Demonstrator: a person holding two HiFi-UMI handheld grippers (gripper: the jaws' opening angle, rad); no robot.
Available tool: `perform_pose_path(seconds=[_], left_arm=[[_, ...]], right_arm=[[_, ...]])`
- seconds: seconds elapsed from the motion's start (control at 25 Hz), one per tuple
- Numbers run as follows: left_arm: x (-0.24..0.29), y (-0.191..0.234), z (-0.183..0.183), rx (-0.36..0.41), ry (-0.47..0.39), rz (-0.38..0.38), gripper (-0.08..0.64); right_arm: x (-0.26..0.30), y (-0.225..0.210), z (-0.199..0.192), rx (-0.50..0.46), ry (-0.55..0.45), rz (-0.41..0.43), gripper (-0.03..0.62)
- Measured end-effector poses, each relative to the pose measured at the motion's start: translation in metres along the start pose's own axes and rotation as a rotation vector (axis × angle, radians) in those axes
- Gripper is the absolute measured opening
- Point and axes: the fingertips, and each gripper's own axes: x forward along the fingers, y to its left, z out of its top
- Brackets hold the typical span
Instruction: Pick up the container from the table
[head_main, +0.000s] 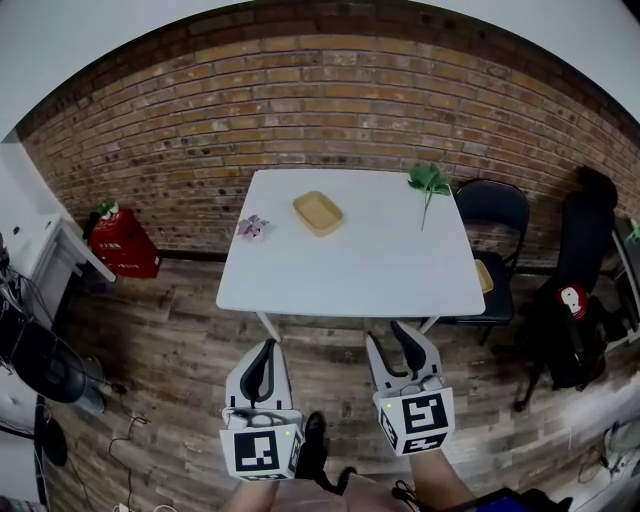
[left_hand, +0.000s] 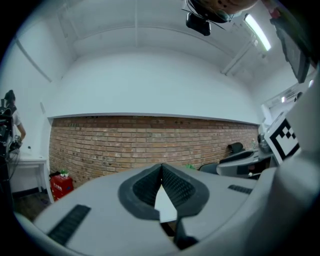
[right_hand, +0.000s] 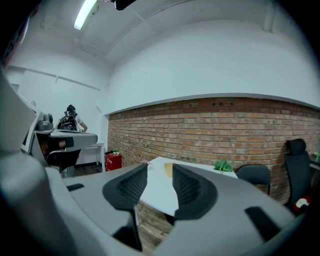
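The container (head_main: 318, 213) is a shallow tan tray lying on the white table (head_main: 350, 270), toward its far left. Both grippers hang over the wooden floor, short of the table's near edge and well apart from the container. My left gripper (head_main: 264, 362) is shut, its ribbed pads touching at the tips (left_hand: 161, 172), with nothing between them. My right gripper (head_main: 394, 347) is open with an empty gap (right_hand: 160, 182); through that gap the table (right_hand: 159, 194) and a sliver of the container (right_hand: 168, 169) show.
A small purple flower (head_main: 253, 227) lies left of the container and a green sprig (head_main: 429, 182) at the table's far right corner. A black chair (head_main: 495, 215) stands right of the table, a red crate (head_main: 125, 245) by the brick wall at the left.
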Motion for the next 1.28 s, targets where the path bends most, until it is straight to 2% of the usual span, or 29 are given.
perform_pose_path(seconds=[0.6, 0.8, 1.28], left_arm=[[0.124, 0.071, 0.033, 0.001, -0.077, -0.056, 0.009], [0.147, 0.081, 0.026, -0.009, -0.067, -0.079, 0.009], [0.191, 0.076, -0.005, -0.001, 0.007, -0.130, 0.009]], right_arm=[[0.121, -0.020, 0.065, -0.026, -0.066, -0.070, 0.146], [0.141, -0.023, 0.065, -0.021, -0.057, -0.093, 0.143], [0.180, -0.046, 0.048, 0.005, -0.020, -0.123, 0.141]])
